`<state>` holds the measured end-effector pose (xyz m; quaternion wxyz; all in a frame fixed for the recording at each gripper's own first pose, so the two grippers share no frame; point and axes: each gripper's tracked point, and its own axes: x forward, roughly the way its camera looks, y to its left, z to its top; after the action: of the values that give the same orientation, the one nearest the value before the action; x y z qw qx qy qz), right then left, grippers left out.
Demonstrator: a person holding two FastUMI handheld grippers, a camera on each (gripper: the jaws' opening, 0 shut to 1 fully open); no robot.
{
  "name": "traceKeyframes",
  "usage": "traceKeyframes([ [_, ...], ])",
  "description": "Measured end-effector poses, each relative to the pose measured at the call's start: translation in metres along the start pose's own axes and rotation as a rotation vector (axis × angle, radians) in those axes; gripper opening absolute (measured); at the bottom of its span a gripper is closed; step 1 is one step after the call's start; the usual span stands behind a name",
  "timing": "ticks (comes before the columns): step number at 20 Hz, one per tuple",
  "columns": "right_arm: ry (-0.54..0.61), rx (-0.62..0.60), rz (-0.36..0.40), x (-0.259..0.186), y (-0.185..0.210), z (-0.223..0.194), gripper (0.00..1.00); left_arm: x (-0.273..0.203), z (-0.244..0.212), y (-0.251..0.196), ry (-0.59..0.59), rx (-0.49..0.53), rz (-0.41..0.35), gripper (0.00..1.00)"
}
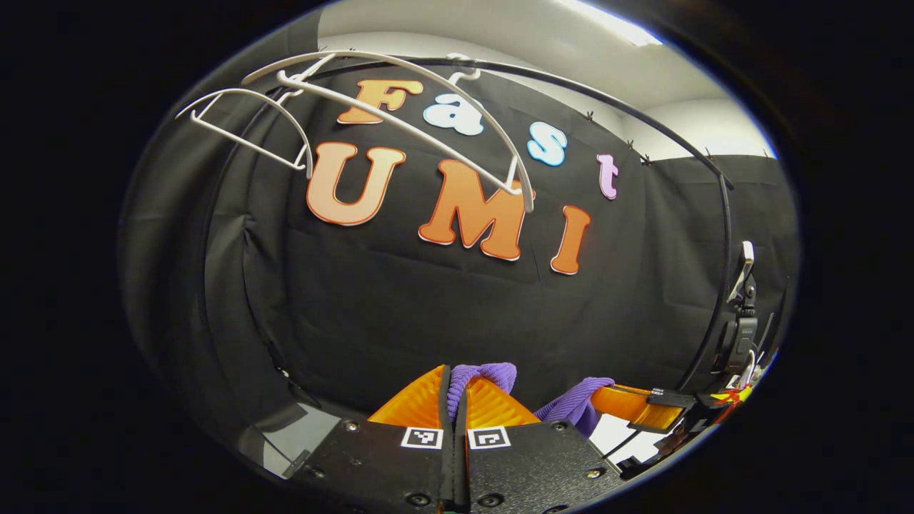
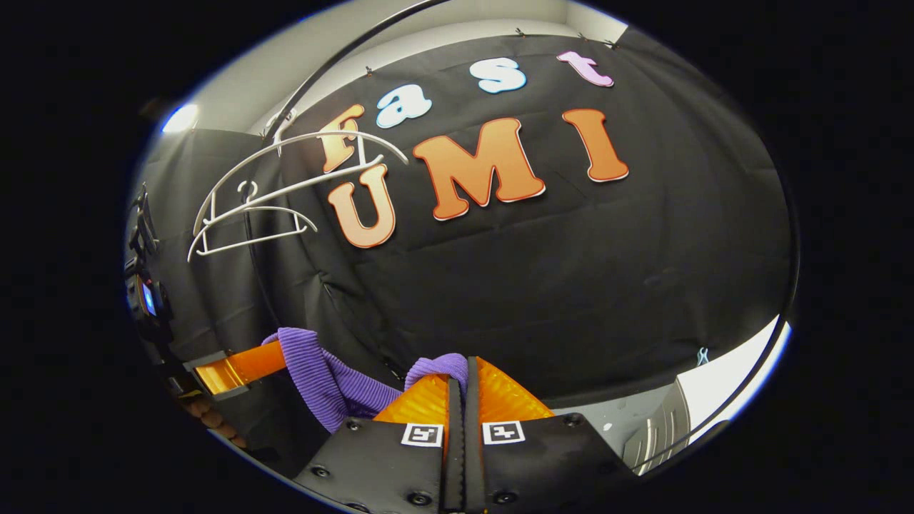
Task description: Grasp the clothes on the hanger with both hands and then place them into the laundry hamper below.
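A purple ribbed garment (image 1: pixel 485 375) is pinched between the orange fingers of my left gripper (image 1: pixel 457 400), which is shut on it. More of the cloth (image 1: pixel 575 403) drapes right toward the other gripper's orange fingers (image 1: pixel 632 403). In the right gripper view my right gripper (image 2: pixel 460 389) is shut on a fold of the same purple garment (image 2: pixel 435 368), and the cloth (image 2: pixel 314 371) runs left to the left gripper's orange fingers (image 2: pixel 239 371). Two bare white hangers (image 1: pixel 400 118) (image 1: pixel 246 128) hang from the black rail above. The hamper is out of sight.
A curved black rail (image 1: pixel 643 118) arches over the booth and runs down the right side. The white hangers (image 2: pixel 285 189) sit upper left in the right gripper view. A black device (image 1: pixel 742 321) is clamped on the rail at right. Pale floor (image 2: pixel 714 385) shows low right.
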<state>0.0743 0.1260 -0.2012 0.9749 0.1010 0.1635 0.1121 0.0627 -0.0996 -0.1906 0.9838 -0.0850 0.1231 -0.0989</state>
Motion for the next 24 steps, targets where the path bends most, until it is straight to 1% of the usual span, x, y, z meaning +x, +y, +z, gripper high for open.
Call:
traceKeyframes([
  [2,0.013,-0.006,-0.024,0.002,-0.007,-0.015,0.07,0.005,-0.019,-0.003,0.027,-0.008,-0.002,0.00],
  [4,0.027,0.015,-0.044,0.007,-0.009,-0.033,0.07,0.009,-0.048,0.001,0.070,-0.019,-0.003,0.00],
  [8,0.088,-0.002,-0.118,0.024,-0.029,-0.077,0.07,0.018,-0.111,0.003,0.198,-0.035,0.015,0.00],
  [10,0.124,0.008,-0.142,0.034,-0.040,-0.100,0.07,0.022,-0.139,0.005,0.252,-0.038,0.028,0.00],
  [11,0.147,0.014,-0.152,0.035,-0.044,-0.123,0.07,0.025,-0.153,0.007,0.283,-0.037,0.035,0.00],
  [13,0.196,0.031,-0.166,0.045,-0.055,-0.148,0.07,0.035,-0.177,0.016,0.342,-0.033,0.054,0.00],
  [18,0.362,0.054,-0.204,0.073,-0.083,-0.232,0.07,0.052,-0.267,0.039,0.522,-0.059,0.098,0.00],
  [21,0.433,0.050,-0.222,0.088,-0.091,-0.273,0.07,0.061,-0.315,0.049,0.620,-0.057,0.120,0.00],
  [24,0.506,0.055,-0.233,0.098,-0.101,-0.313,0.07,0.062,-0.351,0.057,0.720,-0.052,0.147,0.01],
])
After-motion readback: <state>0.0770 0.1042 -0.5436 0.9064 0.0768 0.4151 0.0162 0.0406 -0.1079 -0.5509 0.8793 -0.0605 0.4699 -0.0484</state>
